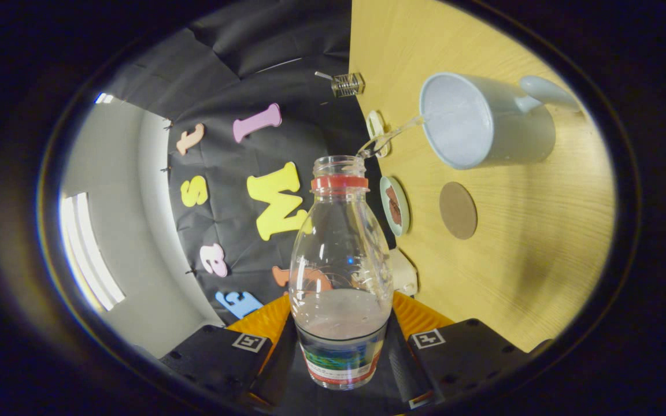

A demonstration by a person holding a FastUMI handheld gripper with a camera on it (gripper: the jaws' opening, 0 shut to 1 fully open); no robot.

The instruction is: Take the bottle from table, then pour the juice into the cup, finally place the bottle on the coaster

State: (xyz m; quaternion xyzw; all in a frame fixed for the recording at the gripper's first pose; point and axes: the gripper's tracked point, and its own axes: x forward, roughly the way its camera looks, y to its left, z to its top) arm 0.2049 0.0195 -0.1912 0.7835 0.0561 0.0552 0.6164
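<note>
1. gripper view: the tongs (341,346) are clenched on the bottle (340,271); the two black fingers (235,352) press on its lower part from both sides, at the height of the label.
2. the bottle is clear plastic with a red ring under its open mouth. it stands between the fingers and reaches forward from them. the whole view is rolled to the side, so the wooden table (541,260) looks like a wall on the right of the fingers.
3. some clear liquid remains in the lower part of the bottle, near the fingers.
4. a thin clear stream (391,136) goes from the bottle mouth to the cup (483,121), and meets the rim of the cup opening.
5. the cup is pale blue with a handle. it is beyond the bottle mouth and to the right, with the opening turned toward the bottle.
6. the round brown coaster (458,210) lies on the table, nearer to the fingers than the cup, and apart from it.
7. a small plate (395,205) with something brown on it is just beside the bottle neck, at the table edge.
</note>
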